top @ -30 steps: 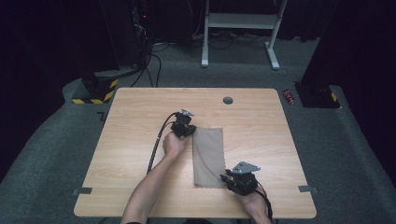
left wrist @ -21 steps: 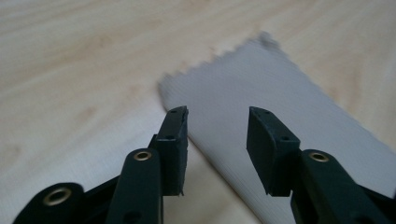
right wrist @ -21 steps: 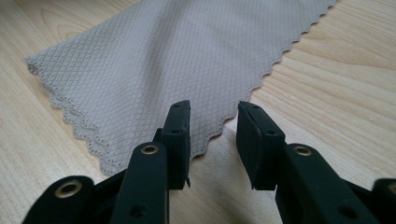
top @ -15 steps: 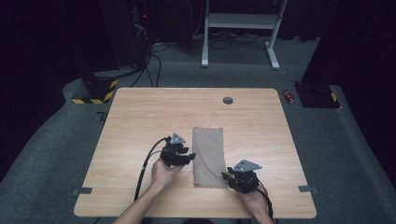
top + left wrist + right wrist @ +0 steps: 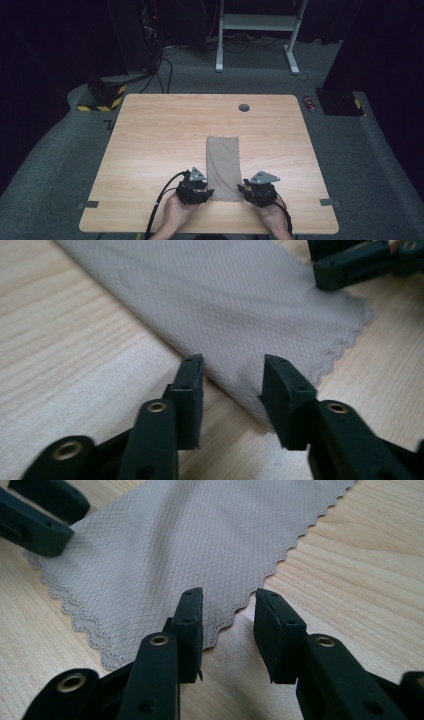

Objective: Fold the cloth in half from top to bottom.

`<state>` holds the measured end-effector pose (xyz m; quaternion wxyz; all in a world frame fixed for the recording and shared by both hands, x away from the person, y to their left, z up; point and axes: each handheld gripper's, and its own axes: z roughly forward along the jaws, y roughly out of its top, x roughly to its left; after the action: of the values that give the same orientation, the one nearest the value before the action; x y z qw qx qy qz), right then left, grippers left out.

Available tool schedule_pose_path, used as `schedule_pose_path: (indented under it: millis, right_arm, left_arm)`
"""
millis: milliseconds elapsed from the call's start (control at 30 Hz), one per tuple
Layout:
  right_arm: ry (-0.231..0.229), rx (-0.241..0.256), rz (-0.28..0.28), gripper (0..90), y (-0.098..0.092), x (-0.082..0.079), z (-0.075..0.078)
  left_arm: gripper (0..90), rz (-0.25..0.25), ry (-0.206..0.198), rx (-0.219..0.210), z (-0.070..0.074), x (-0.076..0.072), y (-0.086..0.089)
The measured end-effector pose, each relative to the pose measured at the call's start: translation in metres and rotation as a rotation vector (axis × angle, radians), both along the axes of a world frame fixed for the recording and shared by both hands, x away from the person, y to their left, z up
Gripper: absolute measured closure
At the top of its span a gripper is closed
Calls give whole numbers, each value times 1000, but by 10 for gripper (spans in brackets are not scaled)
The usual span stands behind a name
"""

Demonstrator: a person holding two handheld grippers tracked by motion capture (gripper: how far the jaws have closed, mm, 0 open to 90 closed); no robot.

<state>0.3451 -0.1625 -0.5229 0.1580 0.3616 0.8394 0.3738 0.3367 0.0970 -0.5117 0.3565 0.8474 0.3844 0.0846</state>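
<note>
1. Surface (image 5: pixel 150 150): pale wood-grain top, flat and bare apart from the items below. A small dark round fitting (image 5: pixel 244 107) sits near its far edge, at 12 o'clock from the cloth.

2. Cloth (image 5: pixel 223 165): grey-brown, folded into a long narrow strip, lying flat at the near middle of the surface, its length running from 12 to 6 o'clock. Fine diamond weave, scalloped edges. Judged light, soft and limp, not fragile; it will sag and may unfold if lifted at one point. The smooth wood offers little friction, so it may slide rather than bunch. Best held at the two near corners, one tong tip slid under the hem and one above.

3. Left tongs (image 5: pixel 202 194): at the cloth's near corner, 7 o'clock from its centre. In the left gripper view (image 5: pixel 232 377) the jaws stand apart, straddling the folded long edge, nothing gripped.

4. Right tongs (image 5: pixel 245 189): at the opposite near corner, 5 o'clock from the cloth's centre. In the right gripper view (image 5: pixel 227 612) the jaws are parted, one over the scalloped edge, one over bare wood, holding nothing.
</note>
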Motion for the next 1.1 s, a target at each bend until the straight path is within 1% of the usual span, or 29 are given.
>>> schedule_pose_path:
  millis: [133,200,333,367,433,533,633,667,733,800,833,867,900,967,1000,1033,1067,1100]
  right_arm:
    - [0,0,-1,642,0,0,0]
    - [2,-3,-2,642,0,0,0]
    - [5,-13,-2,643,2,0,1]
    - [4,-17,1,643,2,0,1]
    - [3,-23,6,643,3,-1,2]
    - [7,-34,18,643,7,-2,3]
    - [5,-48,36,645,13,-4,4]
    - [4,-53,42,645,14,-4,4]
    - [9,-49,47,645,17,-5,4]
    - [6,-55,52,643,18,-5,4]
    - [10,-48,52,642,17,-4,4]
    - [18,-41,50,644,16,-3,4]
    - [24,-28,45,644,15,-2,4]
    - [36,10,23,644,9,4,4]
    - [33,15,15,644,7,6,4]
    - [26,18,-2,644,6,8,5]
    - [17,17,-13,644,4,12,5]
    - [13,29,-27,645,3,15,5]
  left_arm:
    - [825,-22,-22,23,-1,-4,-1]
    - [875,-27,-21,13,-1,-5,0]
    - [898,-20,13,-31,-3,-5,7]
    - [899,-21,18,-35,-3,-5,8]
    - [899,-27,23,-31,-3,-5,12]
    - [899,-22,32,-30,-2,-7,15]
    - [899,-31,30,-15,-1,-7,18]
    - [899,-27,29,-21,-1,-8,19]
    - [898,-31,32,-19,0,-8,21]
    - [889,-32,41,-32,0,-6,23]
    - [861,-21,41,-45,-1,-5,23]
    - [786,-14,39,-51,-1,-4,24]
    - [749,-1,39,-51,0,-1,25]
    - [666,26,26,-54,0,7,27]
    - [639,40,17,-50,0,12,28]
    - [624,56,13,-50,0,17,29]
    - [612,74,11,-60,0,23,30]
    - [599,88,0,-67,0,29,31]
